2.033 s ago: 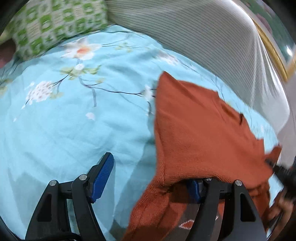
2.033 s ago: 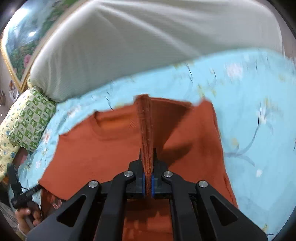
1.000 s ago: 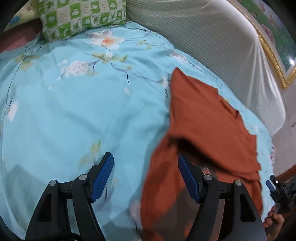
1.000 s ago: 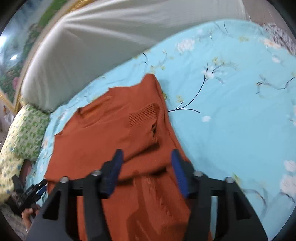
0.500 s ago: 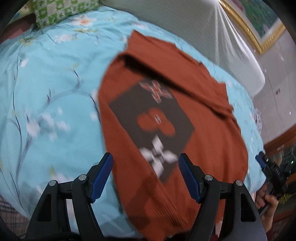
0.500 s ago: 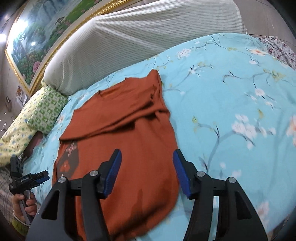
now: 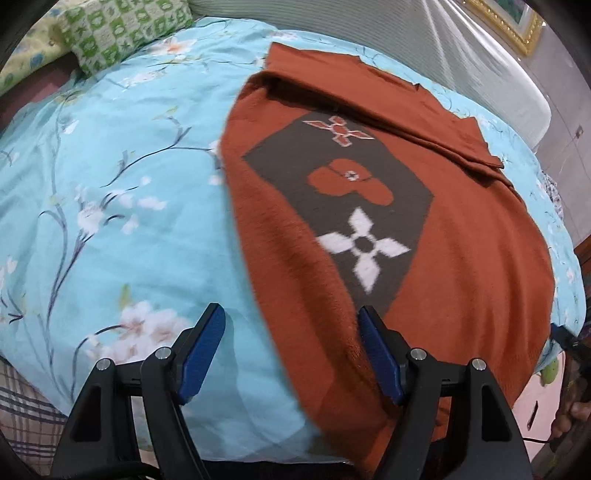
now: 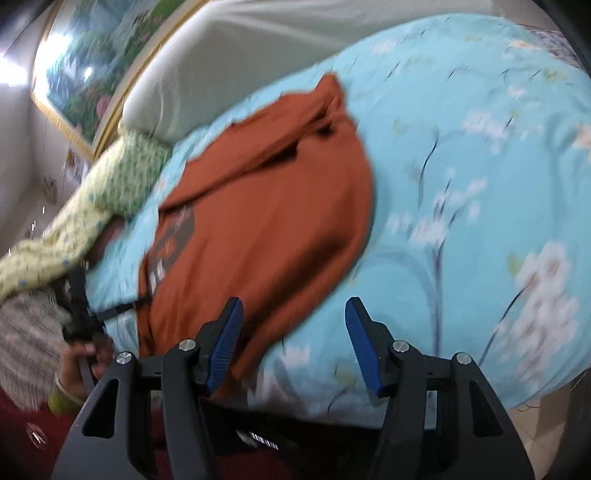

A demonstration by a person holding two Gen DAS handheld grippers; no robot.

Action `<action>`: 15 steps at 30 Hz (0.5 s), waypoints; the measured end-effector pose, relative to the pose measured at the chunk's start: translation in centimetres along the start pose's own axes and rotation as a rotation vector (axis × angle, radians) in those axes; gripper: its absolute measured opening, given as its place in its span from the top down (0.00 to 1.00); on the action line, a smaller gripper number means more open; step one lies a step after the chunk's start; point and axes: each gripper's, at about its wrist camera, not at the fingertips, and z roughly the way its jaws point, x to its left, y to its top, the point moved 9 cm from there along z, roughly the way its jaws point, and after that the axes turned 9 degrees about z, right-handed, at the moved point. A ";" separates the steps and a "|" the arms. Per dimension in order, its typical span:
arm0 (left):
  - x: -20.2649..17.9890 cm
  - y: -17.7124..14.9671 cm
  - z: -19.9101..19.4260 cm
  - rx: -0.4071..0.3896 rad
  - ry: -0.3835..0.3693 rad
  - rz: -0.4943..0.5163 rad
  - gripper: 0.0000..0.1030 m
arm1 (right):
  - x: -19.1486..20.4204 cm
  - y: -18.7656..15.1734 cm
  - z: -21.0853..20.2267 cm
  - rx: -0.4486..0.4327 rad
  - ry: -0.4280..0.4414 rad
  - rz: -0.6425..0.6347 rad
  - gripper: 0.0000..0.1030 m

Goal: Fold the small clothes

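Sweater (image 7: 461, 258), rust-orange knit with a dark diamond panel carrying a white four-petal motif, lies spread on the blue floral bedsheet (image 7: 110, 221), filling the centre and right of the left wrist frame. At the upper left of that frame sits a green checked pillow (image 7: 122, 29); along the top right runs a grey striped headboard cushion (image 7: 424, 40). The left gripper (image 7: 291, 354), at the bottom centre, is spread wide and holds nothing: its left finger hangs over bare sheet, its right finger over the garment's lower left hem, so the hem edge runs between them.

In the blurred right wrist frame, the sweater (image 8: 266, 221) occupies the centre left, its sleeves folded across the top. The right gripper (image 8: 291, 347), at the bottom centre, is likewise released; its left finger overlaps the sweater's lower right edge, and its right finger is over sheet (image 8: 480, 184).
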 end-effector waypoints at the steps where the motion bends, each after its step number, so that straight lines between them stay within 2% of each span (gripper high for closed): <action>1: 0.2 -0.1 -0.1 -0.002 -0.003 -0.006 0.28 | 0.0 -0.3 0.7 0.015 -0.012 -0.005 0.60; 2: 0.3 -0.3 -0.3 -0.001 -0.003 -0.013 0.28 | 0.0 -0.4 1.1 0.014 -0.019 -0.004 0.64; 4: 0.5 -0.2 -0.4 0.007 -0.004 -0.027 0.28 | 0.4 0.0 1.9 0.010 0.028 0.035 0.65; 6: 0.5 -0.3 -0.4 0.022 -0.005 -0.041 0.27 | 0.7 0.2 3.0 0.032 0.057 0.058 0.70; 8: 0.5 -0.1 -0.3 0.029 -0.019 -0.050 0.27 | 0.8 0.1 3.8 0.052 0.051 0.051 0.92; 11: 1.0 -0.8 -0.6 0.029 -0.047 -0.031 0.28 | 1.0 -0.2 3.3 0.058 0.072 0.047 0.93; 13: 1.9 -1.4 -1.1 0.028 -0.076 -0.045 0.30 | 0.6 -0.1 1.0 0.024 0.094 0.048 0.94; 15: 3.0 -1.9 -1.7 0.022 -0.132 -0.087 0.32 | -1.0 0.1 -1.3 -0.014 0.074 0.063 0.94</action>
